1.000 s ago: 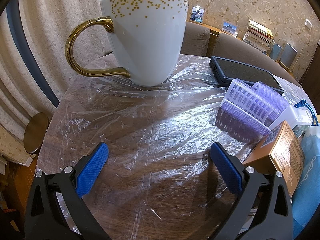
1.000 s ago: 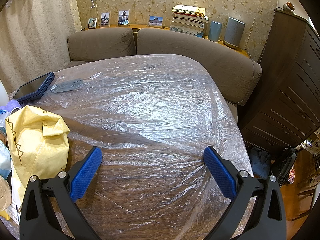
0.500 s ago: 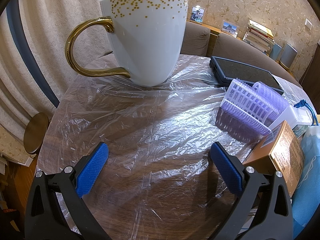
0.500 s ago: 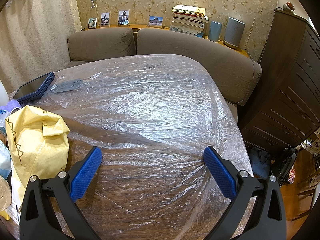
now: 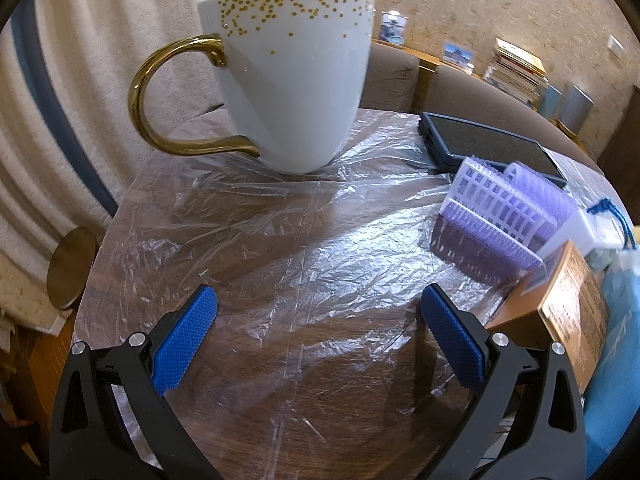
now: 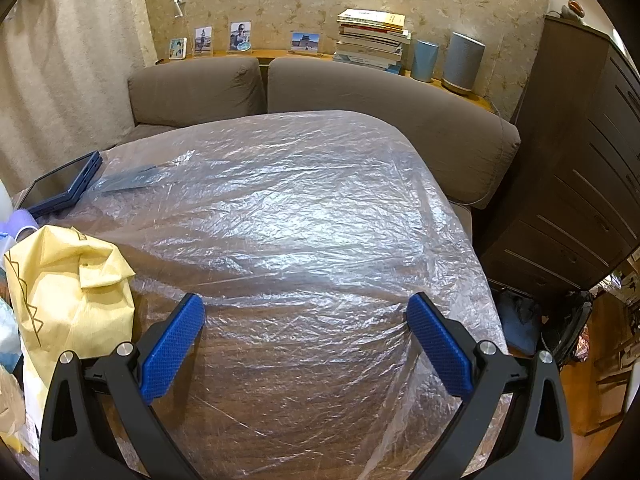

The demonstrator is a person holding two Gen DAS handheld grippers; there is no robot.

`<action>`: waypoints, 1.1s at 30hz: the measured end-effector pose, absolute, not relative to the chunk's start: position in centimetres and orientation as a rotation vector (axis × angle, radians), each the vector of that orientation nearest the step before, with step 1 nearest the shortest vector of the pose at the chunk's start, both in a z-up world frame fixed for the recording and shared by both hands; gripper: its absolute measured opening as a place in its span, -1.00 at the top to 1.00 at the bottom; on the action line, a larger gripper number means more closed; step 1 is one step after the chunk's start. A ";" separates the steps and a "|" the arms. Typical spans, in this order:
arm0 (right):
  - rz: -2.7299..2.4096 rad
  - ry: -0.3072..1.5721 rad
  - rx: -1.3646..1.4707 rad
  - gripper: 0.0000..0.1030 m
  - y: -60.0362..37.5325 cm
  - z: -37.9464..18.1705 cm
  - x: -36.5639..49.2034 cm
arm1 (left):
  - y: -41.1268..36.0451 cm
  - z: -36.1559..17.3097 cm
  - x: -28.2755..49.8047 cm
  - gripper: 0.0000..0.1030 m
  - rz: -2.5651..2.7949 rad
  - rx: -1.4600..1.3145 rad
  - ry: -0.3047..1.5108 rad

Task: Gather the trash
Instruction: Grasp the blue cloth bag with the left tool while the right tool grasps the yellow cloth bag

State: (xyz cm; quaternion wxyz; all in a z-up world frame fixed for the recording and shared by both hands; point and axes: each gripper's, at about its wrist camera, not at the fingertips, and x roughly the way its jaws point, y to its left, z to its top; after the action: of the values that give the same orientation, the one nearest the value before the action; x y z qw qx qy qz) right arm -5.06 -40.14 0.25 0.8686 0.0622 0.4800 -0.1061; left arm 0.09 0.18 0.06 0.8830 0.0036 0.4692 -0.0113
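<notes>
My left gripper (image 5: 318,308) is open above the plastic-covered wooden table (image 5: 304,248), nothing between its blue pads. Ahead of it stands a white mug (image 5: 292,80) with a gold handle and gold dots. To its right lie purple hair rollers (image 5: 504,208) in a white holder and a brown cardboard box (image 5: 560,316). My right gripper (image 6: 306,312) is open too, over the wrinkled clear plastic sheet (image 6: 280,208). A crumpled yellow bag (image 6: 68,292) sits just left of its left finger.
A dark tablet (image 5: 488,148) lies beyond the rollers, seen also as the tablet (image 6: 60,184) at the right view's far left. Something blue (image 5: 612,360) lies at the left view's right edge. A brown sofa (image 6: 360,96) curves behind the table. A dark drawer cabinet (image 6: 580,160) stands right.
</notes>
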 end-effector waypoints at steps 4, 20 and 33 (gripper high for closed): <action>-0.176 0.924 0.369 -0.93 -42.9 3.4 -6.9 | 2.6 2.9 -0.6 -0.97 0.008 -0.041 0.934; 0.033 1.067 0.534 -0.93 -33.7 1.8 -3.9 | -11.2 6.8 -6.7 -0.97 -0.558 0.098 0.958; 0.017 1.061 0.346 -0.68 -30.4 1.0 -3.2 | -13.9 5.0 -8.3 -0.74 -0.572 0.351 0.927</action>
State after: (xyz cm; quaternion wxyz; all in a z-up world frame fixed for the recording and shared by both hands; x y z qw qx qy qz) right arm -3.18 -30.35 1.00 0.8483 0.1641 0.5035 0.0082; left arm -8.32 -13.95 5.00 0.8407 0.1660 0.4388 -0.2705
